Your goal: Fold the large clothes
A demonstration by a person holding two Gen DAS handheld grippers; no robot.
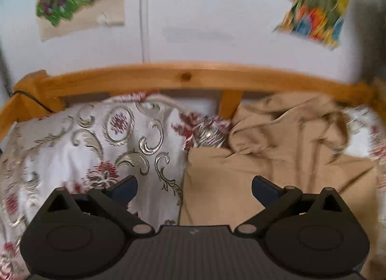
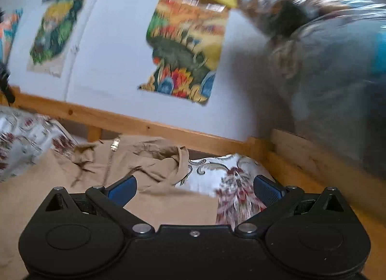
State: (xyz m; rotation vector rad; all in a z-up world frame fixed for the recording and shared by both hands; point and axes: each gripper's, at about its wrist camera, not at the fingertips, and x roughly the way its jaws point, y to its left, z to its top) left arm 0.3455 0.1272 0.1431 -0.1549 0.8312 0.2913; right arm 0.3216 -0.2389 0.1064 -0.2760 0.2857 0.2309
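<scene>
Cloth lay spread on the bed: a big tan garment made of soft cotton (image 1: 253,183) rested flat on the white bedcover with red flowers and silver swirls (image 1: 79,150). It lay there, I think, because a wide flat bed gives room to fold something so large. Its near part looked smooth, like a fold already pressed down. Its far part, next to the orange wooden bed rail (image 1: 193,75), was bunched up in a heap. In the right wrist view a metal zipper (image 2: 112,157) ran through that crumpled part, so it may have been a jacket, though I could not tell for sure.

The left gripper (image 1: 194,187) was spread wide with nothing between its fingers. It hung above the edge where the tan cloth met the bedcover. The right gripper (image 2: 194,187) was wide apart too and held nothing. It pointed over the crumpled end. Both were free, I guess, so they could pick a new spot to grab. Bright paper pictures (image 2: 185,48) were stuck on the pale wall behind. The views were blurry.
</scene>
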